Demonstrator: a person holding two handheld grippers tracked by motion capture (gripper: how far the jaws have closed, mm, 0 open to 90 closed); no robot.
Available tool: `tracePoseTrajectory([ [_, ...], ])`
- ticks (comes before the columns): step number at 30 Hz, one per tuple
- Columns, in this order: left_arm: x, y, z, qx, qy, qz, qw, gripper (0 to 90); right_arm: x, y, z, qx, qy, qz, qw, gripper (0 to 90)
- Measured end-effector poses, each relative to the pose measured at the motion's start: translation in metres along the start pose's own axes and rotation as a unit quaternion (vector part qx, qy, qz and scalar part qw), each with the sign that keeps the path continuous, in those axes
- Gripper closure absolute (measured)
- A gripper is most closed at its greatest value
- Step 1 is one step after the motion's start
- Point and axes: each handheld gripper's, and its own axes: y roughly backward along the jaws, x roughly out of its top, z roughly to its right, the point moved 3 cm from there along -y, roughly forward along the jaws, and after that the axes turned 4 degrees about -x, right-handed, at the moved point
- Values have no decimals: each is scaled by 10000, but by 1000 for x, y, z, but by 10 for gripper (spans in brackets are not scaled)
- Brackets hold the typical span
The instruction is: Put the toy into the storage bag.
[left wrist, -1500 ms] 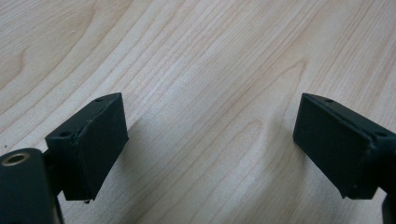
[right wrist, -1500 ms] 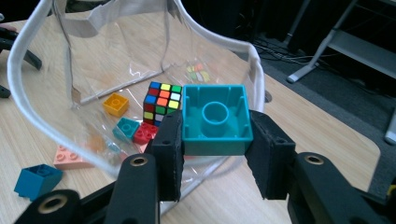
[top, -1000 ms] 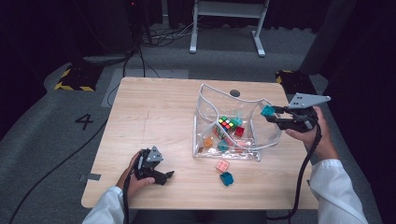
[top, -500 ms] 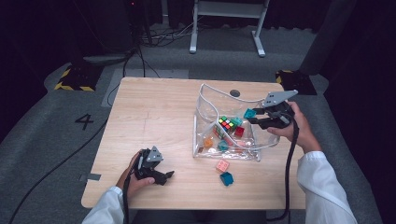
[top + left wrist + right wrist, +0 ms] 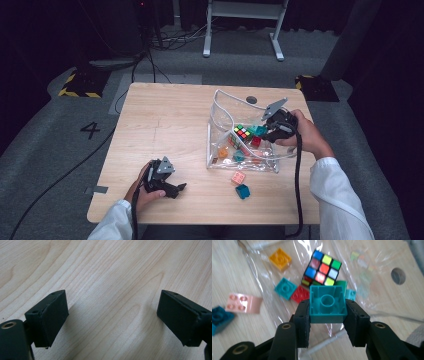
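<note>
Teal brick (image 5: 327,305): light, stiff, slick plastic; best pinched on flat sides.
Right gripper (image 5: 327,315): clamps it above the clear bag (image 5: 220,107).
Left gripper (image 5: 112,315): wide, unladen.

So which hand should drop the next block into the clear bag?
The right. Its gripper already clamps a teal block above the bag, while the left gripper rests open and far off.

A bag (image 5: 245,135) lies on the right half of the desk (image 5: 170,125), with a puzzle cube (image 5: 242,132) and several bricks inside it. 2 bricks (image 5: 240,184) lie on the desk just in front of the bag, outside it. The right tongs (image 5: 262,131) hold a brick (image 5: 327,304) over the bag; the left tongs (image 5: 172,189) rest at the desk's front left
</note>
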Motion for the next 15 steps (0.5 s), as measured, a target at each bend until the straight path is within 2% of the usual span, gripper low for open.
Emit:
tracePoseTrajectory([
  [4, 0, 0, 0, -26, 13, 1, 10000, 103, -7, -5, 1, 4, 81, -512, 9987, 590],
  [8, 0, 0, 0, -15, 10, 0, 10000, 103, -21, -7, 6, -132, 139, -1051, 9943, 590],
  [11, 0, 0, 0, -1, 3, 1, 10000, 103, -31, -3, 10, -169, 42, -1188, 9928, 590],
  [15, 0, 0, 0, -28, 28, -6, 10000, 103, -39, 2, 11, -243, -31, -1153, 9930, 589],
])
